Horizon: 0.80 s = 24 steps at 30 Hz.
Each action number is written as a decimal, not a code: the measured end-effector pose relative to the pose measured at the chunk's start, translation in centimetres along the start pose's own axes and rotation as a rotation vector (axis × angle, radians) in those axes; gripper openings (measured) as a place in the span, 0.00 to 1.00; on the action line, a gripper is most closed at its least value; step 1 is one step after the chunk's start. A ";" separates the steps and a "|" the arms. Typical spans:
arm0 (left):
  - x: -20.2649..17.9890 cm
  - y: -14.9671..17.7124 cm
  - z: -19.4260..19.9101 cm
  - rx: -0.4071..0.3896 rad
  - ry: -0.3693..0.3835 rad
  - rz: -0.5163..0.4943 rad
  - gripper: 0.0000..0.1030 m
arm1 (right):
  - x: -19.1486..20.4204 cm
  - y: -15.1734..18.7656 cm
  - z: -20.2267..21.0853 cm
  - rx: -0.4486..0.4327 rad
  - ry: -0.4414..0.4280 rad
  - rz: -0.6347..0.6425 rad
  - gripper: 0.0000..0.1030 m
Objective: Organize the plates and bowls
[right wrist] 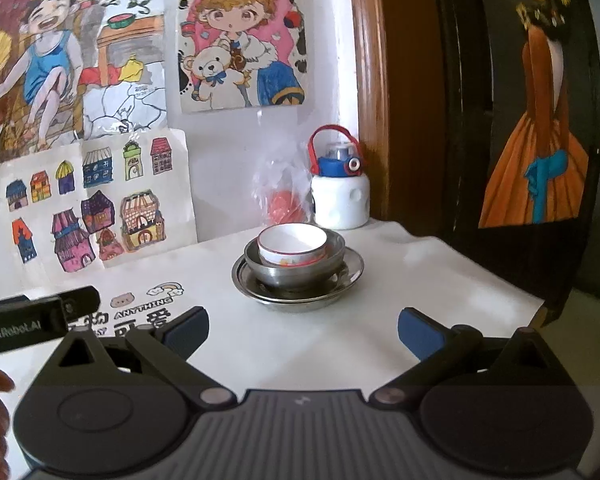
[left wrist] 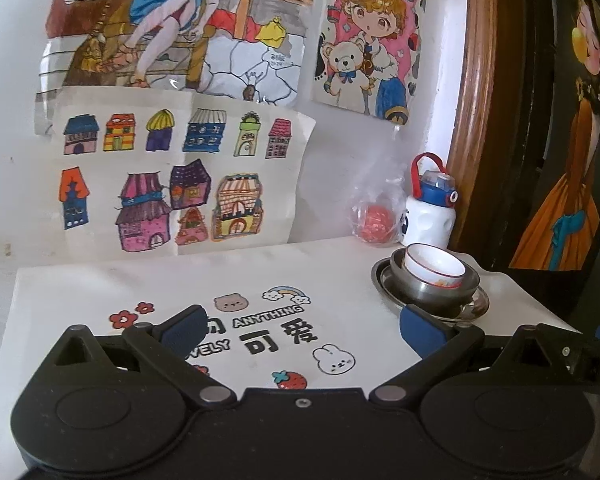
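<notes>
Hovering empty, jaws spread wide: left gripper [left wrist: 302, 326] and right gripper [right wrist: 303, 330], short of white bowl [right wrist: 292, 249] nested in steel bowl [right wrist: 296, 270] on steel plate [right wrist: 300, 294], bottle [right wrist: 340, 196] behind.

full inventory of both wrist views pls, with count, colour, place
ceramic bowl: 1, white, red trim, nested in steel bowl
steel bowl: 1, silver, on steel plate
steel plate: 1, silver, table's back right
water bottle: 1, white, blue lid, red strap, behind stack
plastic bag: 1, clear, red contents, beside bottle
tablecloth: 1, white, cartoon prints
drawings: several, coloured, on wall
left gripper: open, empty
right gripper: open, empty
</notes>
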<state>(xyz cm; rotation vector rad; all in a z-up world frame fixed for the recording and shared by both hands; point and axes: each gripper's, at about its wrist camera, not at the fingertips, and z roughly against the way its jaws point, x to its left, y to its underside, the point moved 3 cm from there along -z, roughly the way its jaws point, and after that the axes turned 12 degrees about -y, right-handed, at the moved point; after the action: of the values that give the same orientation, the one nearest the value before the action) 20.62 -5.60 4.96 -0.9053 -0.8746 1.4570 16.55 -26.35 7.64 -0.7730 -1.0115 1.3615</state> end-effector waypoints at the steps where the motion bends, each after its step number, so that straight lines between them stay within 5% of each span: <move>1: 0.1 0.1 0.2 -0.001 0.000 0.002 0.99 | 0.1 0.1 0.2 -0.003 0.002 0.003 1.00; 24: 1.3 2.8 3.1 0.008 -0.032 -0.002 0.99 | 0.6 2.6 2.1 -0.076 -0.001 -0.032 1.00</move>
<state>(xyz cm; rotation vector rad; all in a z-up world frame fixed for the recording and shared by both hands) 16.56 -4.57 3.63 -0.8776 -0.8923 1.4756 13.51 -25.76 6.16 -0.8091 -1.0772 1.3028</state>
